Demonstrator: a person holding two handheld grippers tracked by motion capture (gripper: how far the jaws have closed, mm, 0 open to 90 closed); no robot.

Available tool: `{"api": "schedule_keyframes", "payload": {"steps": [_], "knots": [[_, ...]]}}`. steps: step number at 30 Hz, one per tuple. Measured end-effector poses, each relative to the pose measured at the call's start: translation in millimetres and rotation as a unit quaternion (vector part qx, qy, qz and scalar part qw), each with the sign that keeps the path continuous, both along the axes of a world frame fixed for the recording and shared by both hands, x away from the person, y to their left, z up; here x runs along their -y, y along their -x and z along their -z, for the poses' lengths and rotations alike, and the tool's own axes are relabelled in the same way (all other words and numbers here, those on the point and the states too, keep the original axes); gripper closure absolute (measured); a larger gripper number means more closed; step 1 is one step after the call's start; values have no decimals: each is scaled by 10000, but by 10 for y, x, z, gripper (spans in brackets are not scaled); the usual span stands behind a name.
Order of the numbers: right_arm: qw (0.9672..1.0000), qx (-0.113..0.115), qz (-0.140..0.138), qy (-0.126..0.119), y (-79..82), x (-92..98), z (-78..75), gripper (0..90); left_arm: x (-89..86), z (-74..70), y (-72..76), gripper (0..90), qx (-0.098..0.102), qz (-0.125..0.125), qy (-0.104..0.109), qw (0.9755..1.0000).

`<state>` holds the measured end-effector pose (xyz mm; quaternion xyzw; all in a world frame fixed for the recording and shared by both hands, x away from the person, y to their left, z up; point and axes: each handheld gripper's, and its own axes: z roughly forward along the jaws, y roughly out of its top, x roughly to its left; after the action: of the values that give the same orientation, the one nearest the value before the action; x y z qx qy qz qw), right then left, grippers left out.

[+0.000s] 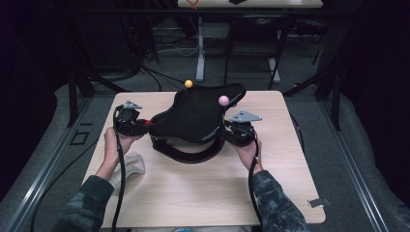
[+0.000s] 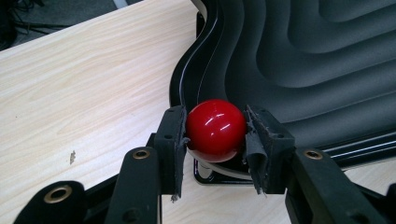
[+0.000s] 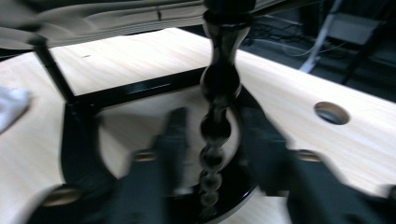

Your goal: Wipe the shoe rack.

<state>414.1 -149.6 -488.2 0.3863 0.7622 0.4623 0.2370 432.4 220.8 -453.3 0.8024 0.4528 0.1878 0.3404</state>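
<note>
Clearly the left gripper [image 2: 215,135] pinched the red ball [image 2: 216,129] at the black tray's [image 1: 193,116] nine o'clock rim, while the right gripper [image 3: 212,140], spread around the stand's post [image 3: 218,79], risked knocking it and spilling the balls.

No readable text, label, brand, number or sign appears on anything here.

A light wooden table [image 1: 203,193] stands on grey carpet [image 1: 348,159] in a dim room. At twelve o'clock, a second desk [image 1: 251,4] on white legs rises over tangled black cables [image 1: 145,72] (the far walls stay lost in darkness). Dark metal rails [image 1: 53,159] run at nine and three o'clock.
</note>
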Motion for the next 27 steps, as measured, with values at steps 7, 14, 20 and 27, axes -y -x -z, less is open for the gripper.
{"api": "schedule_keyframes", "payload": {"steps": [7,14,20,27], "knots": [[9999,-102,-115,62,330,24,-118,165,15,9,117,598,70,-55,-44,10000],[9995,-180,-274,-18,677,-58,-241,95,38,18,239,599,112,-49,-71,9999],[9984,77,-496,-248,802,-212,-337,118,53,25,307,600,106,6,-14,9999],[9996,114,-216,-174,777,-239,-352,142,62,35,354,600,113,64,50,9999]]}}
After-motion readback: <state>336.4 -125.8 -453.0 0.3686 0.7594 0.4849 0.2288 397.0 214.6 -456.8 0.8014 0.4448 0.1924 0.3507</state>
